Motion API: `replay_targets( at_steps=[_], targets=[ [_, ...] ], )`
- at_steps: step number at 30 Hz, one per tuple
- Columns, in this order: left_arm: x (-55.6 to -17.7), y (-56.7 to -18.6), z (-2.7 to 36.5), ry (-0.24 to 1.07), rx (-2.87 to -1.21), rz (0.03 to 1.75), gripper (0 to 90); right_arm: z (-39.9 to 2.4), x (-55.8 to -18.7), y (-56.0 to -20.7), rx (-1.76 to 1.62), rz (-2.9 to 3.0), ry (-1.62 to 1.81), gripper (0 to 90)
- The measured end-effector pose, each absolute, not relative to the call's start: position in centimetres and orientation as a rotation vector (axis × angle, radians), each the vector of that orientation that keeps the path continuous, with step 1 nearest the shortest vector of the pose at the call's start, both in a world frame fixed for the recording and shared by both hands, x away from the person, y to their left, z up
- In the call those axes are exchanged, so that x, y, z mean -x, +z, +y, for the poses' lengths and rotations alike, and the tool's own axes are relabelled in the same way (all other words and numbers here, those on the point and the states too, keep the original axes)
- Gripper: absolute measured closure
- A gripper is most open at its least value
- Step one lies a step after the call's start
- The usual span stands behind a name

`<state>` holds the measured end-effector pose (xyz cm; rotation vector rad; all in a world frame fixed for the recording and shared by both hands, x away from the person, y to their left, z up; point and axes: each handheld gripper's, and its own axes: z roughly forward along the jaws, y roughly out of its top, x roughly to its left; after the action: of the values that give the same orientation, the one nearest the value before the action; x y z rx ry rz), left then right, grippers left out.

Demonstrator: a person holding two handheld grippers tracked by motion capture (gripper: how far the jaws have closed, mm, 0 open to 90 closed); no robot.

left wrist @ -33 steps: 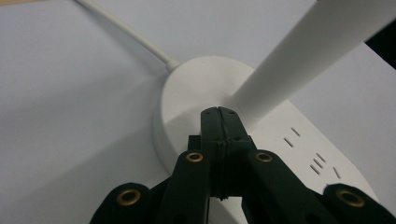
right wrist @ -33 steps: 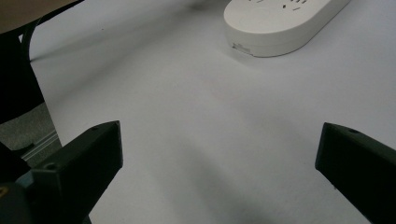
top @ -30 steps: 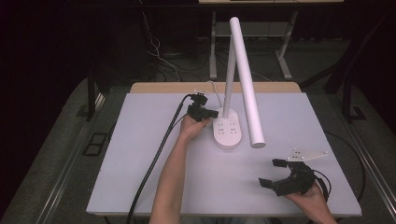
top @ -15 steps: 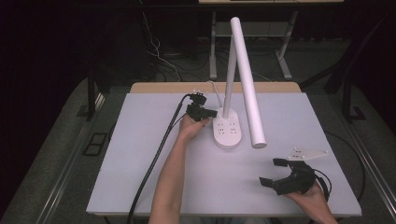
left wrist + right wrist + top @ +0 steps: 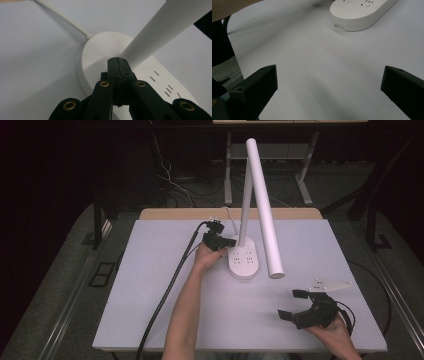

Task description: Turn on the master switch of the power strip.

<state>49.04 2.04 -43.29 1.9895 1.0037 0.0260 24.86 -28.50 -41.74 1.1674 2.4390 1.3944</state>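
Desk lamp [image 5: 243, 262] is standing mid-tabletop [image 5: 150, 285], its base carrying sockets. Left gripper [image 5: 117, 62], jaws pressed together and holding nothing, is resting against the base by the stem. Right gripper [image 5: 295, 305] is hanging wide open, empty. Probably bottom-heavy, smooth rigid plastic; stem best grasped low.

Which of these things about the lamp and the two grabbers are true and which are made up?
1. The left gripper has its jaws shut, with its tip at the foot of the lamp's stem. True.
2. The right gripper is clamped on the lamp's long white head. False: it is open and sits apart, low over the table.
3. The lamp base has socket slots on top. True.
4. The lamp lies flat on the table. False: it stands upright on its base.
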Motion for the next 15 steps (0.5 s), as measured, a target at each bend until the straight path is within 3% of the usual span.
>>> replay_targets(
  at_steps=[4,6,15],
  targets=[
    [-48.84,-43.51,2.27,0.114,-1.965,1.039,90.0,-28.56,-24.7,-41.64,-1.164,2.435,1.399,0.2],
    [-48.99,-43.77,2.69,0.052,-1.91,1.073,90.0,-28.59,-24.66,-41.64,-1.156,2.435,1.399,0.2],
    [-48.59,-43.43,2.35,0.096,-1.975,1.028,90.0,-28.42,-24.9,-41.77,-1.164,2.441,1.383,0.2]
  ],
)
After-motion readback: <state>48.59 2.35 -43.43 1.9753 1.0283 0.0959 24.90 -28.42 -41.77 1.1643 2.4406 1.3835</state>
